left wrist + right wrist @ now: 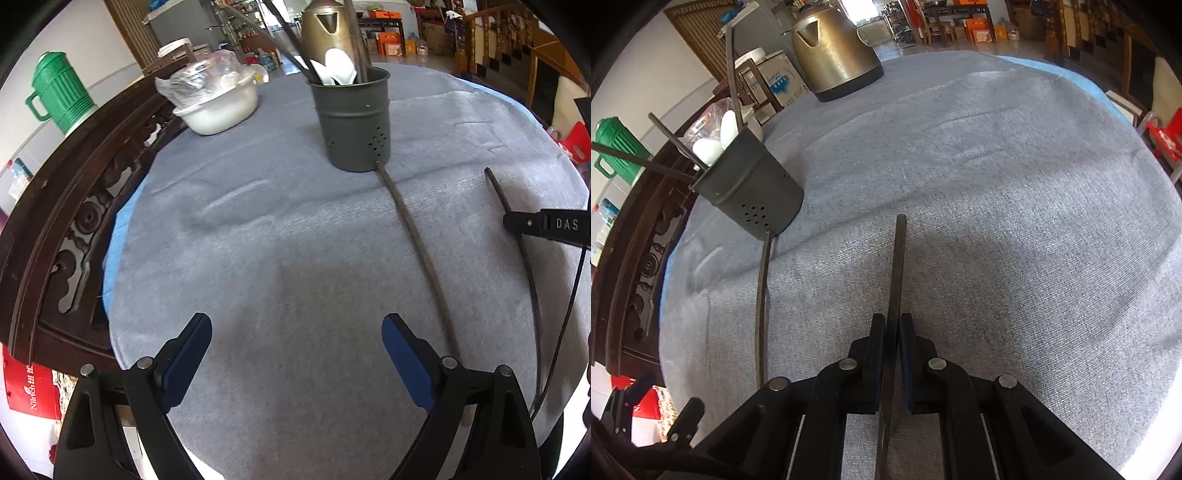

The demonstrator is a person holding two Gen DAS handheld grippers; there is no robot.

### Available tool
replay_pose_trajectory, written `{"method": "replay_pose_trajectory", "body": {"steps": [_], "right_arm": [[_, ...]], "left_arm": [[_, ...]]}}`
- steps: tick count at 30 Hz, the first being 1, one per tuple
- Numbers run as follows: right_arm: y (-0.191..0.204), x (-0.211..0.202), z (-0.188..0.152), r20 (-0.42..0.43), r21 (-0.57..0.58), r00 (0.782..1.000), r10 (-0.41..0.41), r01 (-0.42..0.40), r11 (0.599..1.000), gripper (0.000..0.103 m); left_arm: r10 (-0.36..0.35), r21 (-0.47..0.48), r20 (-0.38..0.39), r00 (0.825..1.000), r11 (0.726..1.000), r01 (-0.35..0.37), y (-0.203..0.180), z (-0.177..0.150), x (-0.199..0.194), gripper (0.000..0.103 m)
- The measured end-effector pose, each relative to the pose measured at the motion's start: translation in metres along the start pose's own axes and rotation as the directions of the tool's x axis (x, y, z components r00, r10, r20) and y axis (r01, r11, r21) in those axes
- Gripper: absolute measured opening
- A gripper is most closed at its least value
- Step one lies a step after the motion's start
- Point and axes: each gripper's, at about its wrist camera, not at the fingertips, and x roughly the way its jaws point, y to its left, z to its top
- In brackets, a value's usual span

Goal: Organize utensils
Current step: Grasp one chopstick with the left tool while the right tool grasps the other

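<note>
**A:** Grey cloth (295,240) over a round dark carved-wood table (55,229), cluttered room with shelves and boxes behind. How many utensils do you count?

**B:** One dark holder (352,122) standing upright, with a few white spoons (338,64) and several dark chopsticks poking out of it. Two loose chopsticks: one lying on the cloth (417,240) with its tip touching the holder's base, and one (895,273) clamped in the right gripper (893,328), jaws nearly shut on it, sticking out forward.

**A:** And the left gripper (295,332)?

**B:** Wide open, nothing in it, above bare cloth near the table's edge.

**A:** Other stuff?

**B:** One brass-coloured kettle (831,48), one white bowl (218,107) with plastic bag on it, one green jug (59,92) off the table.
</note>
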Motion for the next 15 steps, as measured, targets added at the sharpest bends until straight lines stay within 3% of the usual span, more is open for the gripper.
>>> {"method": "replay_pose_trajectory", "body": {"steps": [7,12,15], "right_arm": [[-0.015,-0.006,0.001,-0.013,0.012,0.999,0.051,-0.051,0.999,0.009],[-0.015,-0.004,0.004,-0.024,0.011,0.998,0.06,-0.06,0.998,0.009],[-0.011,-0.001,0.006,-0.031,0.007,0.998,0.055,-0.055,0.998,0.008]], "left_arm": [[-0.15,-0.047,-0.06,0.987,0.988,0.147,-0.006,0.035,0.022,0.093],[-0.215,-0.095,-0.098,0.972,0.974,0.206,-0.01,0.058,0.042,0.093],[-0.262,-0.123,-0.123,0.957,0.961,0.248,-0.013,0.068,0.052,0.085]]}}
